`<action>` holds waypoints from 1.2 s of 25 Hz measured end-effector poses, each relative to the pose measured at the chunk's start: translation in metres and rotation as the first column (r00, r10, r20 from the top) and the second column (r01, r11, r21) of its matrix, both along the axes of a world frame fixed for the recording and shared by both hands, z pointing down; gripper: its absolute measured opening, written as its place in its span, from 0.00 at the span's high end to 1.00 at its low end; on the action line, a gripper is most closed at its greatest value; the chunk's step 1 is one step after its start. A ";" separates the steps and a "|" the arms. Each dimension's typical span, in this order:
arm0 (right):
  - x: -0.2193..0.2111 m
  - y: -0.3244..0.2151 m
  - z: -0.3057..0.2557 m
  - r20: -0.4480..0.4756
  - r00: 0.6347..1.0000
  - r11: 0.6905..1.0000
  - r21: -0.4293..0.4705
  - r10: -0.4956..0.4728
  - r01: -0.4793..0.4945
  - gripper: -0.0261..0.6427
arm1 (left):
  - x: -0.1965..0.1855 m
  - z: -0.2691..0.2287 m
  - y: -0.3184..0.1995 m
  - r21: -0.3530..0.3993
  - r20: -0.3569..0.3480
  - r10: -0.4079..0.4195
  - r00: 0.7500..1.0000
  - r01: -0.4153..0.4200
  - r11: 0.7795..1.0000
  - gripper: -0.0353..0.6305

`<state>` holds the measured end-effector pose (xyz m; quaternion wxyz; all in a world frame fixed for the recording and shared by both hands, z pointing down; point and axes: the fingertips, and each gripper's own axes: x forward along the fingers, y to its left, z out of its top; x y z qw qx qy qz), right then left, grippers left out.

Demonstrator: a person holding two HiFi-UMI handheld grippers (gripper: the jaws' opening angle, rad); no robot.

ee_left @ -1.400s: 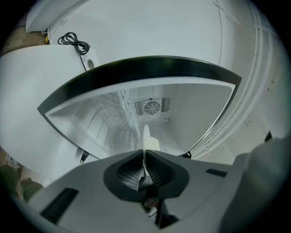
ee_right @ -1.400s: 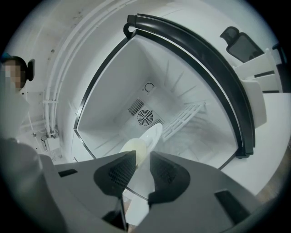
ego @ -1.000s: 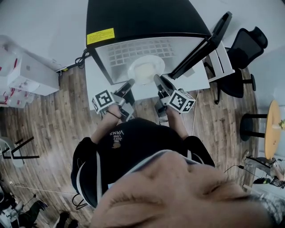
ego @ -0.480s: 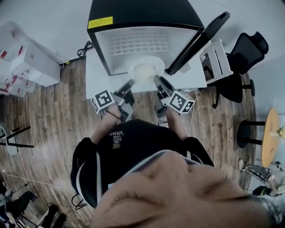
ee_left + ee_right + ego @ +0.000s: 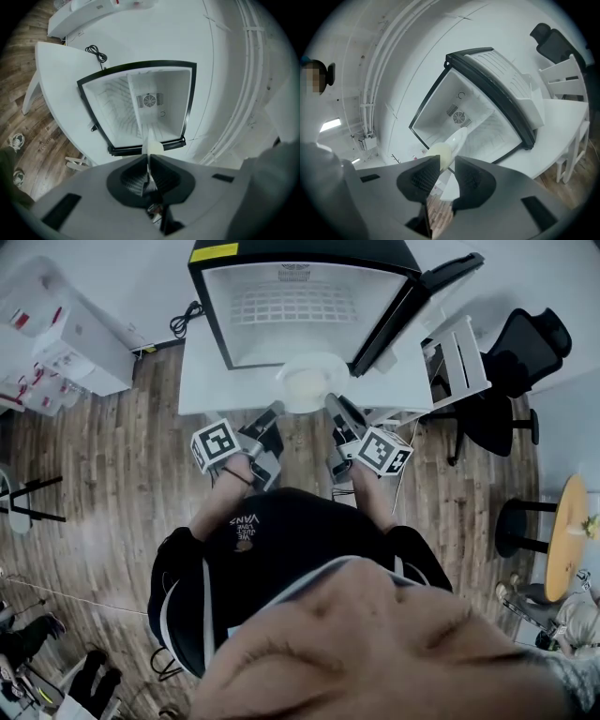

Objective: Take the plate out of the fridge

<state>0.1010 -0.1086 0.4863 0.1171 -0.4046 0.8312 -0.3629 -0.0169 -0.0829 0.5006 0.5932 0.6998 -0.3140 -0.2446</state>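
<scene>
While gripped from both sides, hangs between the tips: plate [image 5: 306,385], white with a pale yellowish middle. Pinched almost together on the rim's thin edge: left tool [image 5: 271,414]. Clamped on the opposite rim, jaws set wider: right tool [image 5: 336,410]. Held just ahead of both, over the front edge of the white worktop [image 5: 211,385], outside the fridge [image 5: 300,306]. Beyond the tips, door [image 5: 417,306] swung wide on the right tool's side.

a black office chair [image 5: 530,341] stands right of the white table [image 5: 202,385]; white boxes [image 5: 70,343] sit left, on wood floor [image 5: 112,479].
</scene>
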 end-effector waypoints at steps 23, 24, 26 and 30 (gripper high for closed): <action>0.015 0.061 0.003 -0.016 0.998 0.998 0.012 -0.054 0.054 0.81 | 0.019 0.004 0.066 0.023 -0.042 -0.043 0.998 0.044 0.999 0.90; 0.015 0.062 0.004 -0.014 0.998 0.999 0.011 -0.053 0.053 0.81 | 0.019 0.004 0.067 0.021 -0.041 -0.043 0.998 0.043 0.999 0.90; 0.013 0.064 0.005 -0.008 0.999 0.999 0.008 -0.050 0.050 0.81 | 0.016 0.005 0.068 0.019 -0.036 -0.041 0.999 0.041 0.999 0.90; 0.001 0.073 0.002 0.003 0.999 0.999 0.006 -0.043 0.043 0.81 | 0.003 0.002 0.077 0.014 -0.022 -0.037 0.999 0.037 0.999 0.90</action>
